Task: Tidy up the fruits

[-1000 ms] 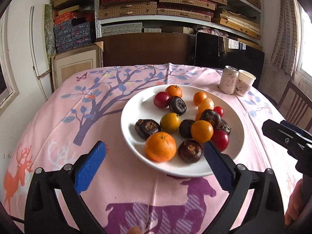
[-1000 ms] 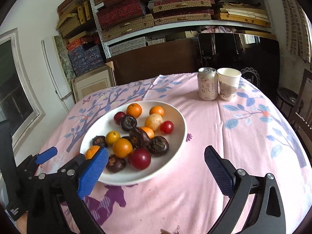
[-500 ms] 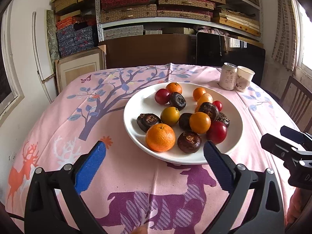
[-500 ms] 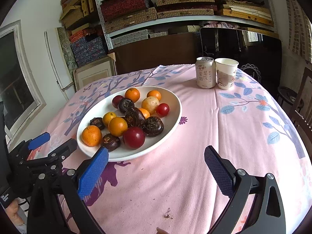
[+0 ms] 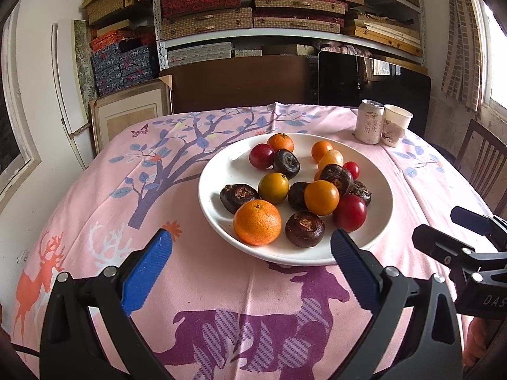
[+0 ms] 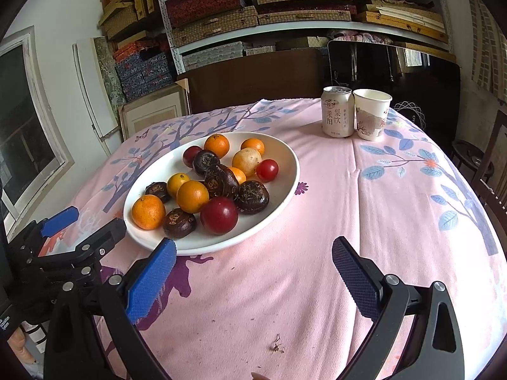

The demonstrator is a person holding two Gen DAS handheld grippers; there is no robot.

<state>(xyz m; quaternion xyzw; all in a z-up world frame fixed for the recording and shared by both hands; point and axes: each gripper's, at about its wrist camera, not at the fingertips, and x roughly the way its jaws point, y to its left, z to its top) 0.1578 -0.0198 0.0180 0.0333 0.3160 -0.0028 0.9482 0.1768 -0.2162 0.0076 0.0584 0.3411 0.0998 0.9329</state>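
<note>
On the pink cloth (image 5: 202,285) with its tree and deer print stood a white plate (image 5: 378,221) heaped with fruit, and both tongs hung low over the near edge of the table, empty. The left gripper (image 5: 252,248) had its blue pads spread wide, the gap between them facing the plate's near rim; nothing sat between the fingers. The right gripper (image 6: 253,256) was just as wide apart, its left pad over the plate's near rim and its right pad over bare cloth to the right of the plate.

All the fruit lay on the plate. Nearest the front sat a large orange (image 5: 257,221), with a dark brown fruit (image 5: 304,229) just beside it on the right and a red one (image 5: 349,212) beyond that. Behind them a second orange (image 5: 321,197) touched more dark fruit, and a yellow-green one (image 5: 273,187) lay near the middle. Toward the back were a red fruit (image 5: 261,155), a small orange (image 5: 280,142) and another dark one (image 5: 286,163), touching or nearly so. A small red tomato (image 6: 267,170) lay near the right side, by a pale yellow fruit (image 6: 247,161).

At the far right corner of the table a can (image 6: 337,111) and a paper cup (image 6: 371,114) stood upright, side by side and touching, well apart from the plate. A few dark crumbs (image 6: 277,346) lay on the cloth close under the right gripper. Behind the table rose shelves (image 5: 285,15) stacked with flat boxes
</note>
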